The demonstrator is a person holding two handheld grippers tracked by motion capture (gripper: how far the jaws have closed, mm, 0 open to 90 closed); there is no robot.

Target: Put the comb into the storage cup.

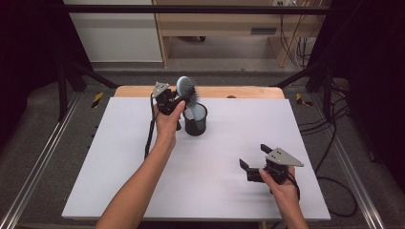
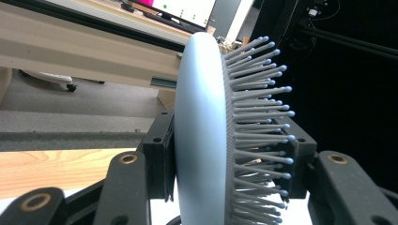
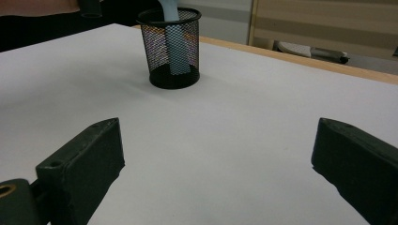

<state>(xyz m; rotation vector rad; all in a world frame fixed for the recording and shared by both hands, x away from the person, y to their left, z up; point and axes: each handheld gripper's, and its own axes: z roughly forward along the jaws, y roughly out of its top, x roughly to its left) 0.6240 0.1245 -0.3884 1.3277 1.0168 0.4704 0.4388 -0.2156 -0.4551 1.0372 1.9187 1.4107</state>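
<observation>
Hairbrush (image 1: 186, 89) handle half hidden in mesh cup (image 1: 195, 120) near bench (image 1: 119, 157) far edge; left gripper (image 1: 175, 101) jaws clamped on brush head; right gripper (image 1: 255, 163) jaws apart, empty.

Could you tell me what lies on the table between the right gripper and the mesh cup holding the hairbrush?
Nothing: the right gripper view shows bare white table from the right gripper to the mesh cup.

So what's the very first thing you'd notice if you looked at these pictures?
A pale blue hairbrush stands out first: the left gripper is shut on its head, at the far side of the white table, and its handle dips into a black mesh cup. In the left gripper view its bristles fan out like little pins. The right gripper hangs open near the front right of the table, with nothing between its jaws.
</observation>
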